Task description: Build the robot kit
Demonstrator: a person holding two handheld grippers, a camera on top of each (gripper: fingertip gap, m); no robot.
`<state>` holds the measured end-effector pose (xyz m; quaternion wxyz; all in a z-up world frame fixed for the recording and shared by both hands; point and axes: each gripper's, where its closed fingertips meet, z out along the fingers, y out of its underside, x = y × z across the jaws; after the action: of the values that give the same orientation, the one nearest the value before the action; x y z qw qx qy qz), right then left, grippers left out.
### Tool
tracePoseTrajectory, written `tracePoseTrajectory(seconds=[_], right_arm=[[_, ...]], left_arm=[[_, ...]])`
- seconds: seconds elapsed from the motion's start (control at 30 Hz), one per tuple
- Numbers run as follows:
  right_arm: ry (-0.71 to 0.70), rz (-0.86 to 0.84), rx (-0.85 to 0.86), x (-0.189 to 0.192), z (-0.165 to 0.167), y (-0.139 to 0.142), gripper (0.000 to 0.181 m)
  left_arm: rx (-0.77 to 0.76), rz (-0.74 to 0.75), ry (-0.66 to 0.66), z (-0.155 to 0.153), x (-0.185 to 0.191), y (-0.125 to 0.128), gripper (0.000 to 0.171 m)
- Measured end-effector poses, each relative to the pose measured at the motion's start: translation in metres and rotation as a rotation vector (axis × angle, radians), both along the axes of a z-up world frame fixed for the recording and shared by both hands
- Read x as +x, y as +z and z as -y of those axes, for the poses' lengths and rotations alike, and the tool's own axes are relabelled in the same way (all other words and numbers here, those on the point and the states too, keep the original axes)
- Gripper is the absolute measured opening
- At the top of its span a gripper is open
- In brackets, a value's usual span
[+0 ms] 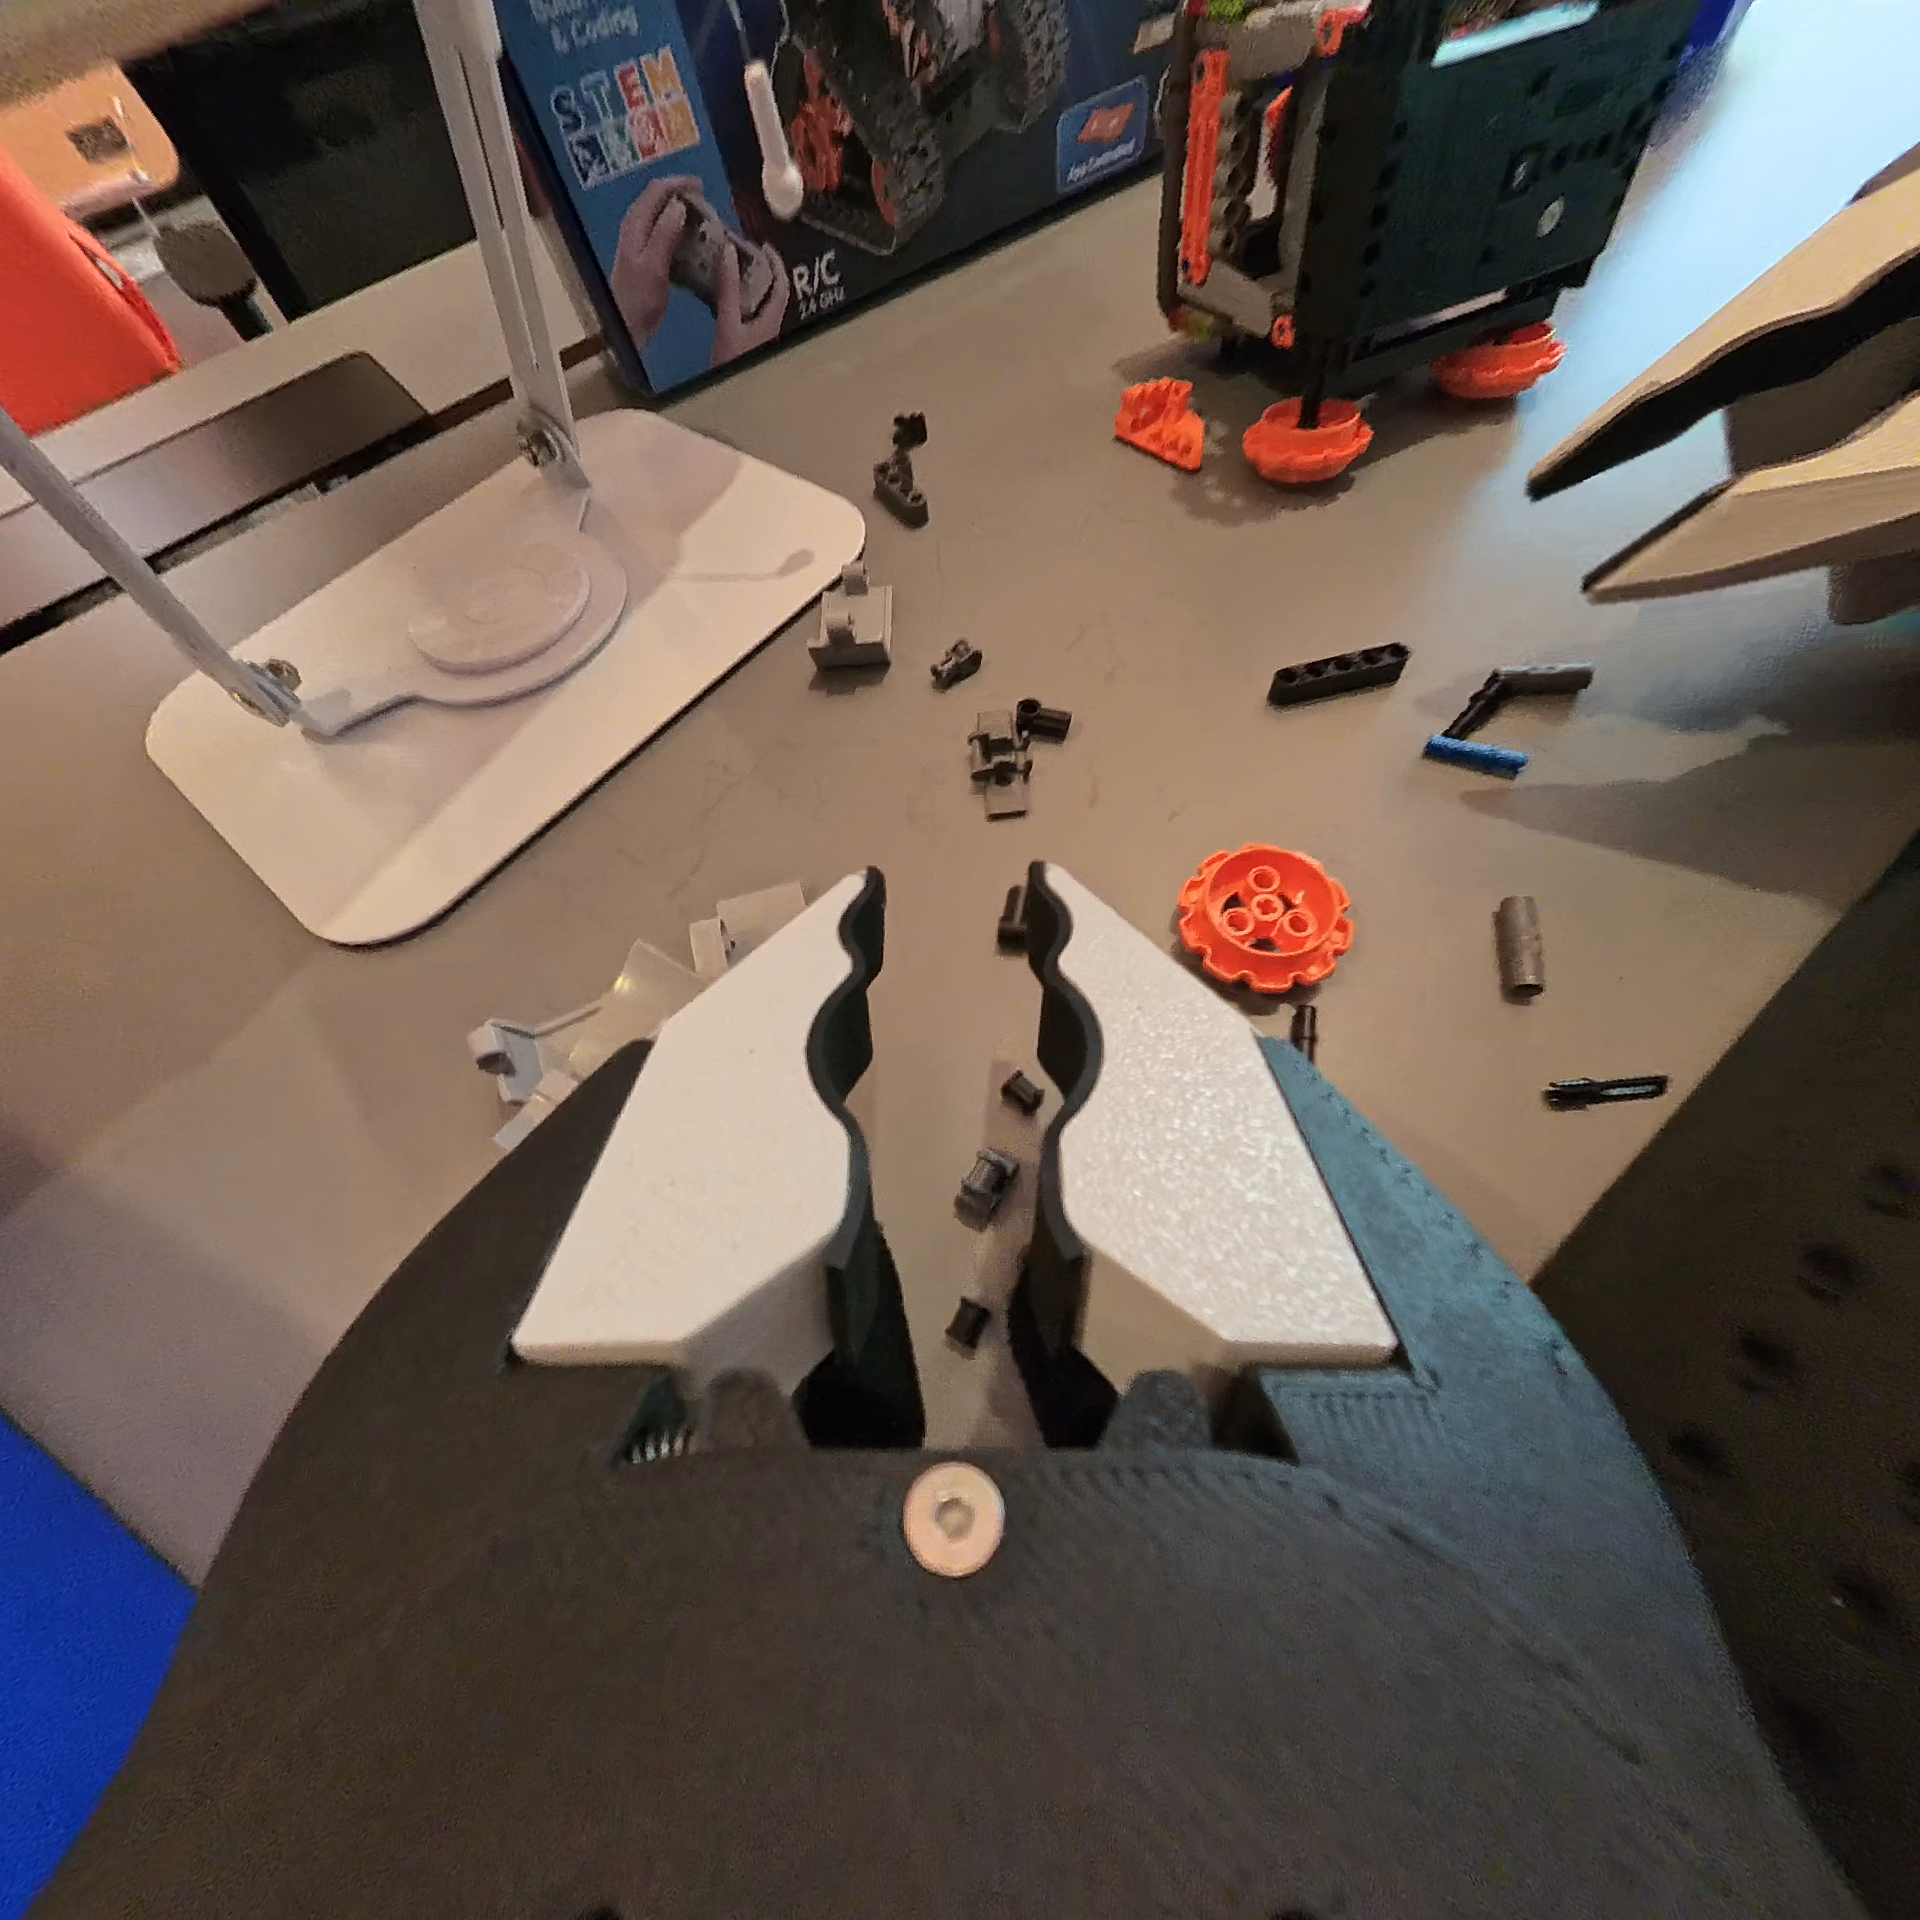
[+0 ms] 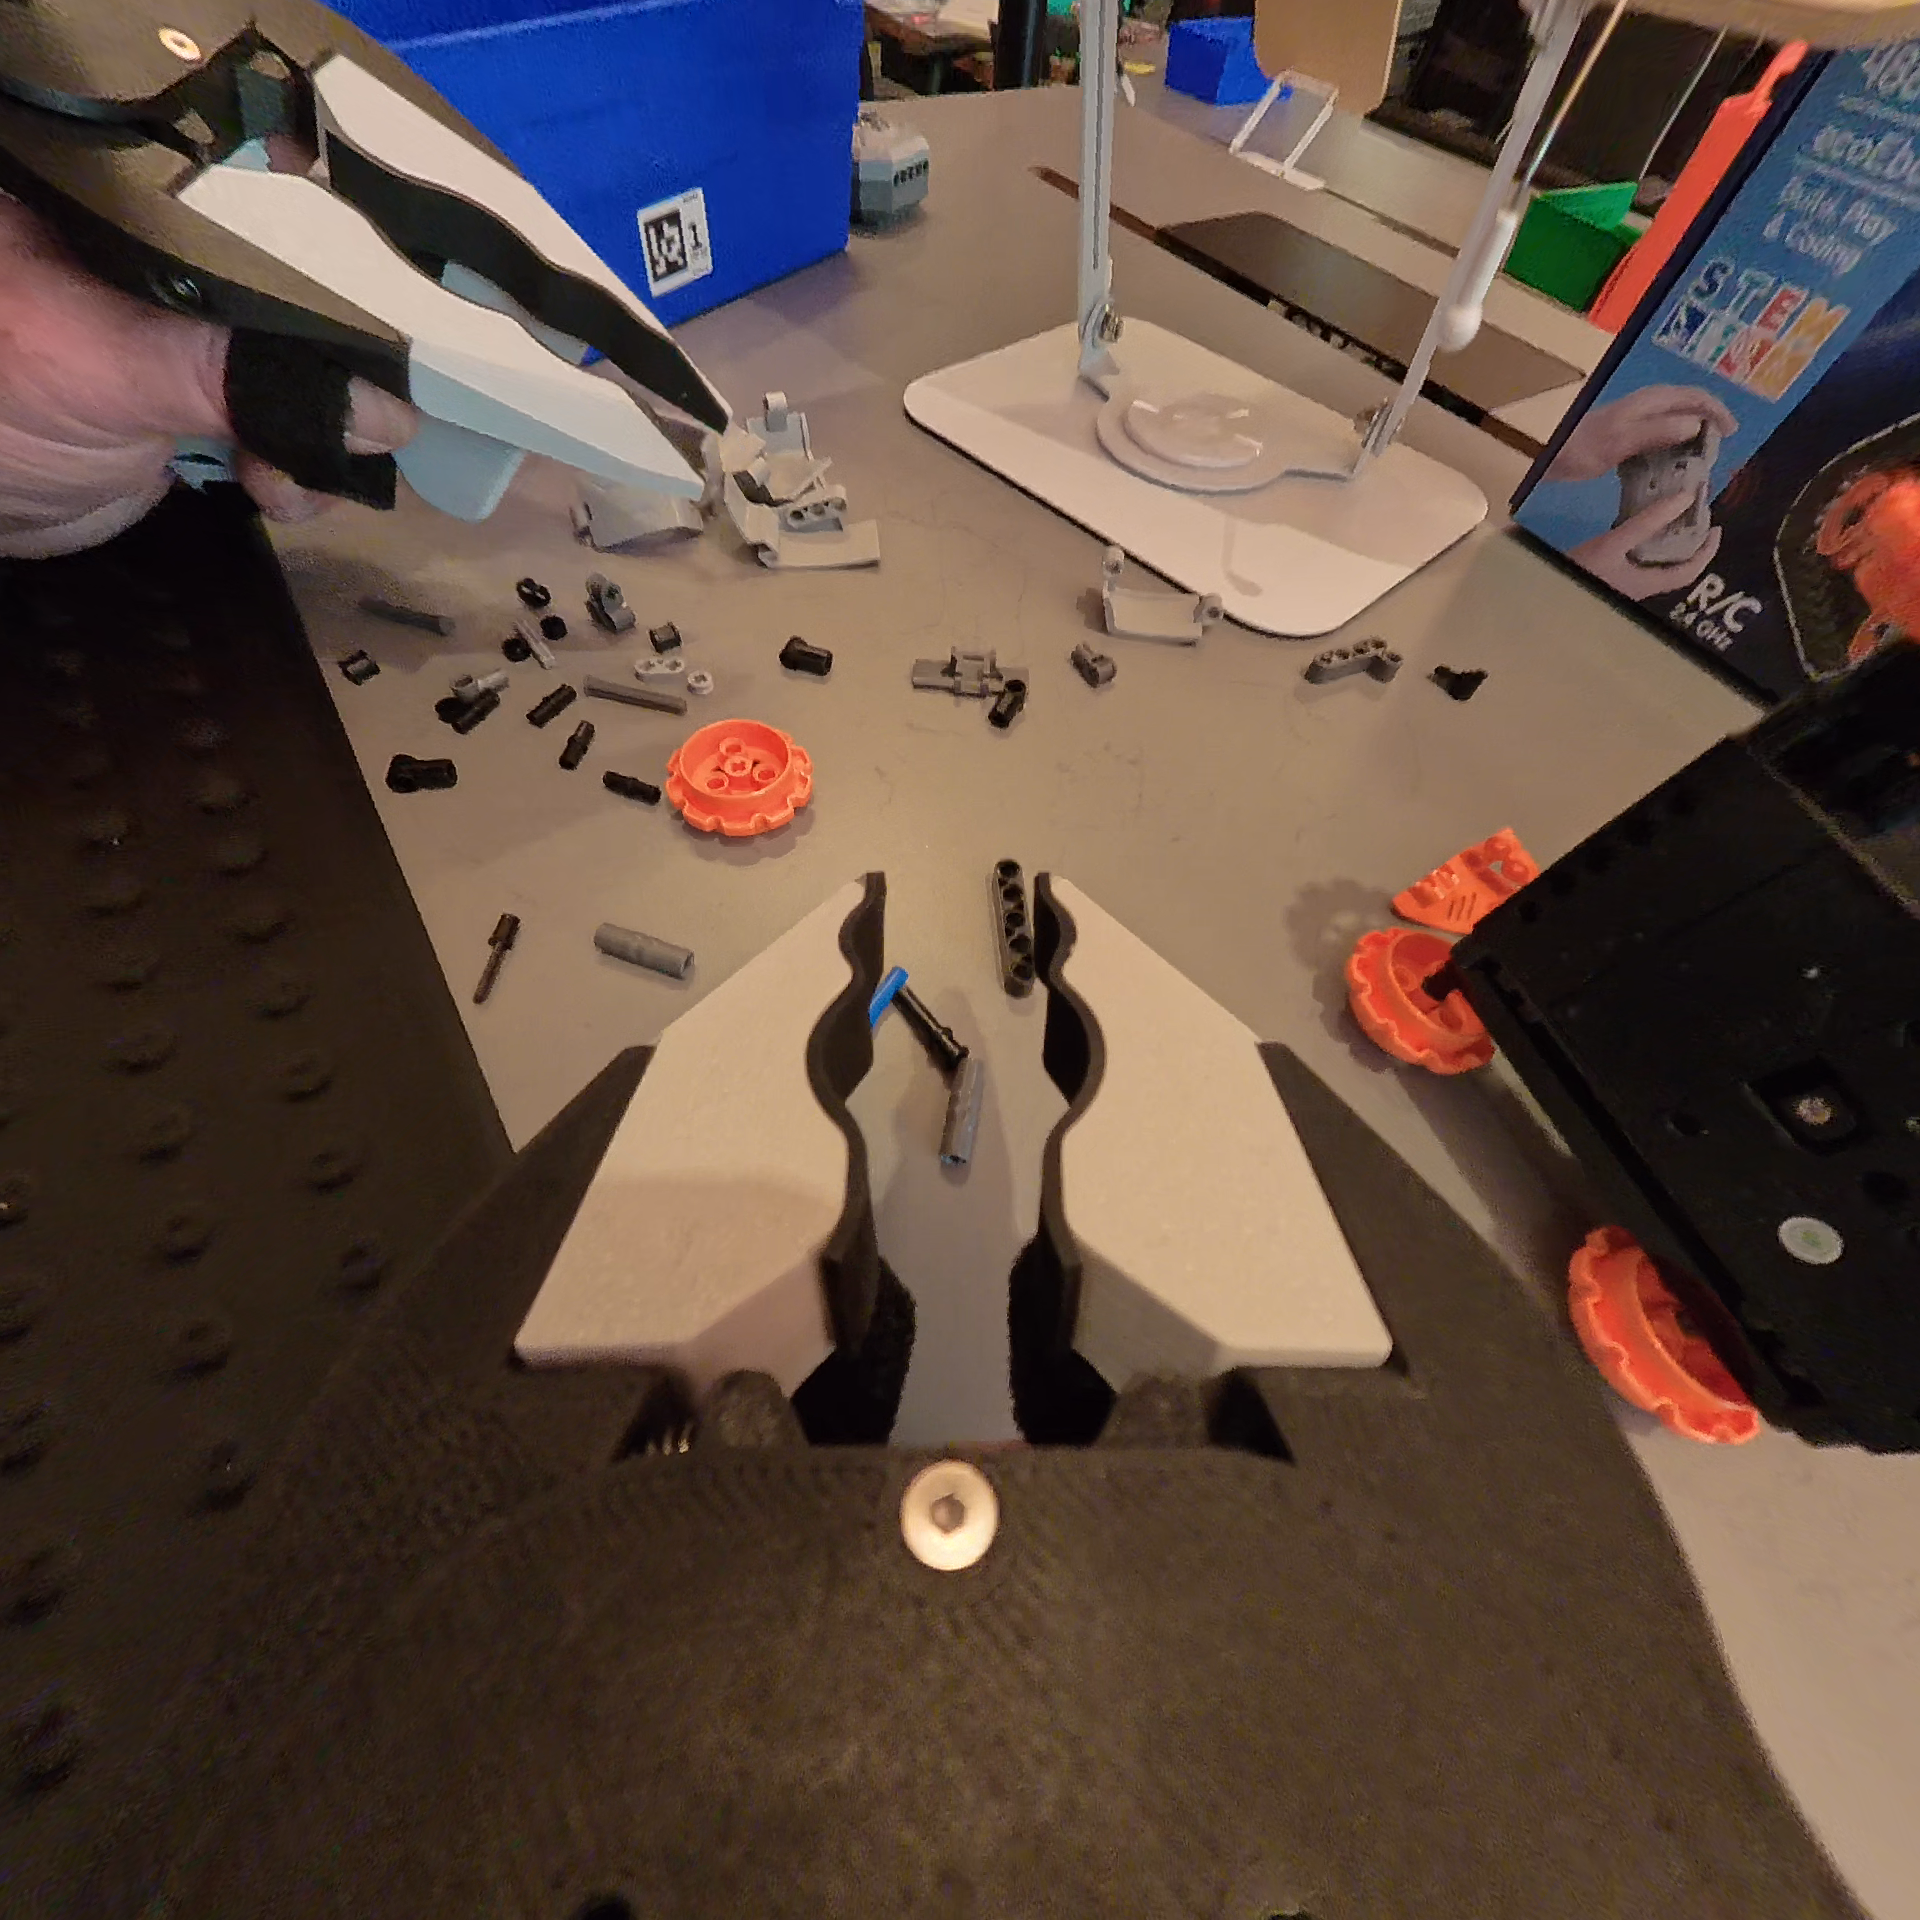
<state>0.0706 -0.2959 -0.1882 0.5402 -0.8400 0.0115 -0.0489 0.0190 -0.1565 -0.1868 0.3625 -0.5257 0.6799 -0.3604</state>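
Grey panel pieces (image 1: 623, 997): partly hidden behind the left tool's (image 1: 954, 894) finger. 
Blue pin (image 2: 886, 995): part covered by the right tool's (image 2: 961, 894) finger. 
Black block model (image 2: 1714, 1039): cut off at the right edge. 
Boxed kit (image 1: 831, 166): cropped at the top. 
Small black connectors (image 2: 499, 675): too small to tell apart.

Both grippers hover low, jaws parted and empty: the left gripper (image 1: 954, 894) angled downward, the right gripper (image 2: 961, 894) level beside it.

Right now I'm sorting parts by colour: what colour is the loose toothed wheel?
Orange; the loose toothed wheel shows best in the left wrist view.
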Motion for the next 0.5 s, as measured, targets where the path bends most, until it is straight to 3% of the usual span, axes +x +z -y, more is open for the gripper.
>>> tracePoseTrajectory(seconds=[0.07, 0.17, 0.33, 0.5], right_arm=[[0.021, -0.011, -0.014, -0.001, -0.005, 0.007, 0.028], [0.068, -0.029, 0.023, -0.005, -0.028, 0.039, 0.03], [0.173, 0.038, 0.173, -0.009, -0.112, 0.11, 0.03], [0.239, 0.146, 0.256, -0.007, -0.212, 0.157, 0.029]], left_arm=[[0.041, 0.04, -0.001, -0.003, -0.003, 0.023, 0.026], [0.148, 0.129, 0.033, -0.025, -0.005, 0.082, 0.025], [0.325, 0.22, 0.214, -0.119, -0.011, 0.17, 0.031], [0.335, 0.196, 0.342, -0.214, 0.003, 0.192, 0.047]])
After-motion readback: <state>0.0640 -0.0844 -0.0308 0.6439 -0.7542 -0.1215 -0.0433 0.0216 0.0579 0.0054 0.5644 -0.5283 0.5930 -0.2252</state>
